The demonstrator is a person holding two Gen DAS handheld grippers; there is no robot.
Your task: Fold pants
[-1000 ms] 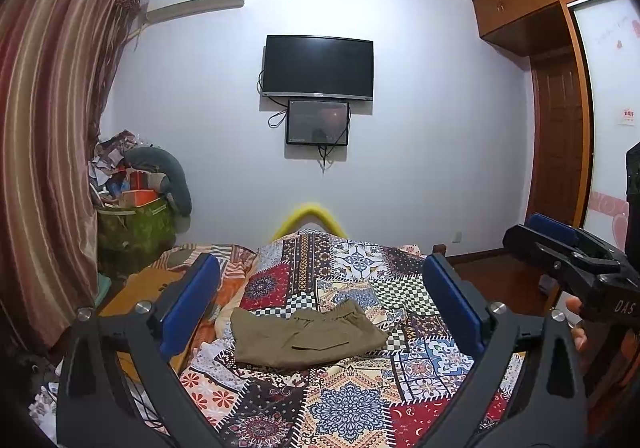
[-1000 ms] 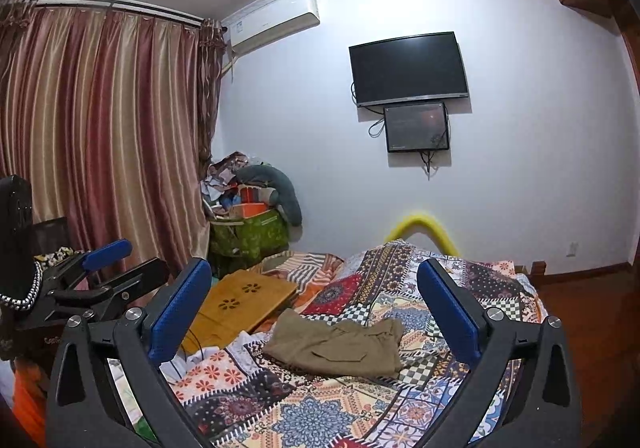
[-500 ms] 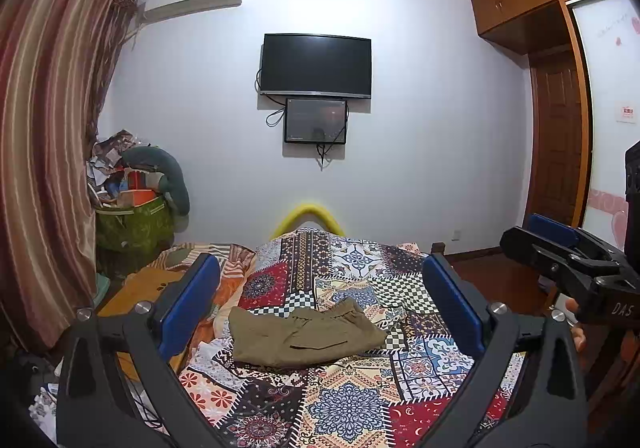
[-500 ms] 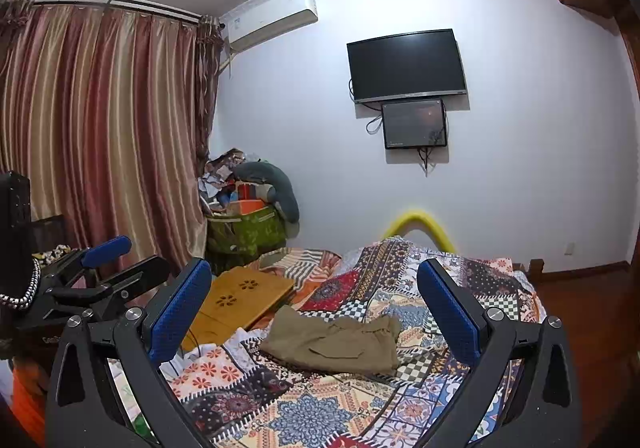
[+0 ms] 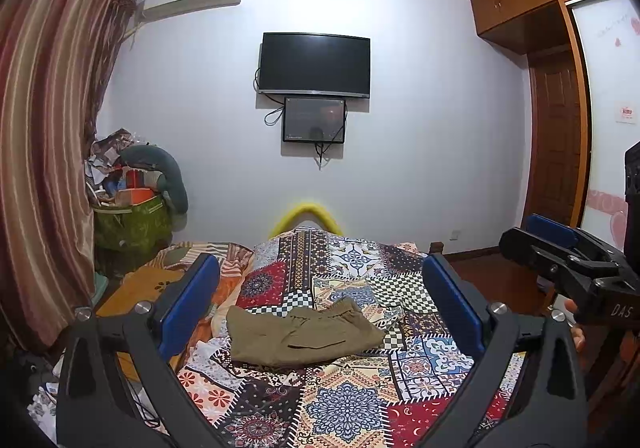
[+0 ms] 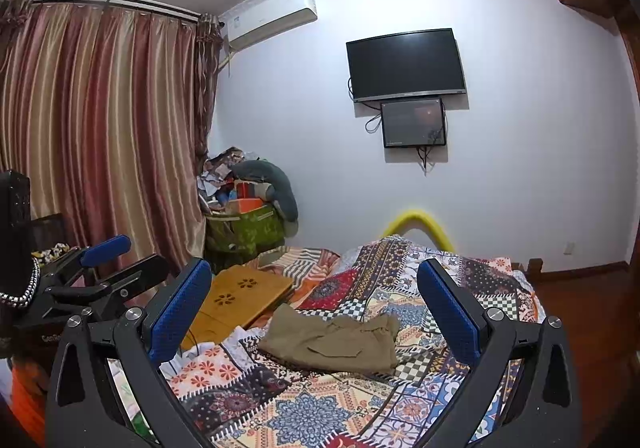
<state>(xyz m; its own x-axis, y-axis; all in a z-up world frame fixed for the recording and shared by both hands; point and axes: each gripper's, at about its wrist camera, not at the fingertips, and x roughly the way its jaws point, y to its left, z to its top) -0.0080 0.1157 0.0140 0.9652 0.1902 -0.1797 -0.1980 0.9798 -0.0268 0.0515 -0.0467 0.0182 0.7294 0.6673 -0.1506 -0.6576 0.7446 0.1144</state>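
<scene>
Olive-brown pants (image 5: 300, 338) lie in a folded, slightly rumpled bundle on the patchwork quilt (image 5: 344, 404) in the middle of the bed. They also show in the right wrist view (image 6: 336, 340). My left gripper (image 5: 320, 300) is open and empty, held above the bed in front of the pants, apart from them. My right gripper (image 6: 316, 304) is open and empty too, off to the right of the left one. Each gripper shows at the edge of the other's view, the right one (image 5: 560, 260) and the left one (image 6: 108, 264).
A wooden lap desk (image 6: 236, 300) lies on the bed's left side. A green basket piled with clutter (image 5: 132, 215) stands by the striped curtain (image 5: 44, 151). A TV (image 5: 315, 63) hangs on the far wall. A wardrobe and door (image 5: 556, 135) stand at the right.
Both grippers have drifted slightly, so the pants sit a little further left in the views. The jaws stay open and the pants have not moved on the bed.
</scene>
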